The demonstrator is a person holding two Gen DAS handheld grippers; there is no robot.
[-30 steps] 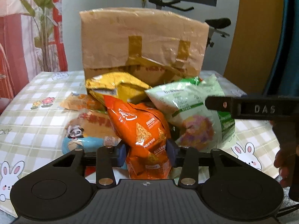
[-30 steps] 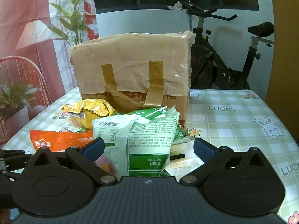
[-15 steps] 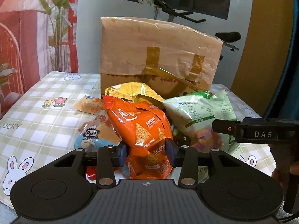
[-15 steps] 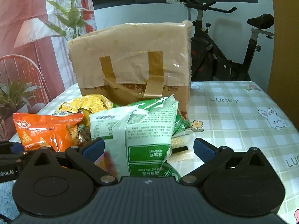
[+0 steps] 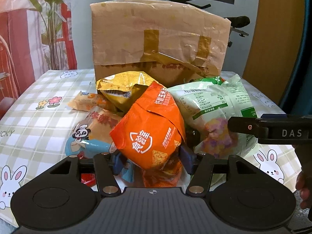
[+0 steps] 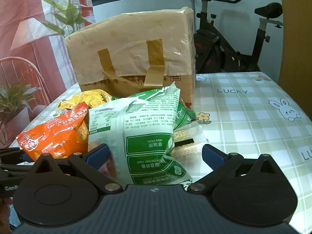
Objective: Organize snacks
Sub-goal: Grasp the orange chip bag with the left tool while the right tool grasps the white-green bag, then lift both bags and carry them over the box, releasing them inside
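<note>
My left gripper (image 5: 152, 160) is shut on an orange chip bag (image 5: 150, 130), which now tips forward over the pile; it also shows in the right wrist view (image 6: 56, 134). My right gripper (image 6: 154, 155) is open, its fingers on either side of a pale green snack bag (image 6: 144, 134) without squeezing it. That green bag lies right of the orange one in the left wrist view (image 5: 214, 113). A yellow bag (image 5: 120, 89), a panda-print packet (image 5: 91, 134) and a small orange packet (image 5: 85, 101) lie in the pile.
A tall taped cardboard box (image 5: 158, 42) stands behind the pile on the checked tablecloth (image 6: 253, 117). A clear pack of crackers (image 6: 187, 138) lies right of the green bag. An exercise bike (image 6: 224, 44) stands beyond the table. The right gripper's arm (image 5: 273, 130) crosses the left wrist view.
The left gripper has lifted and tilted the orange bag, so it folds forward and sits higher. The right gripper has stayed open around the green bag.
</note>
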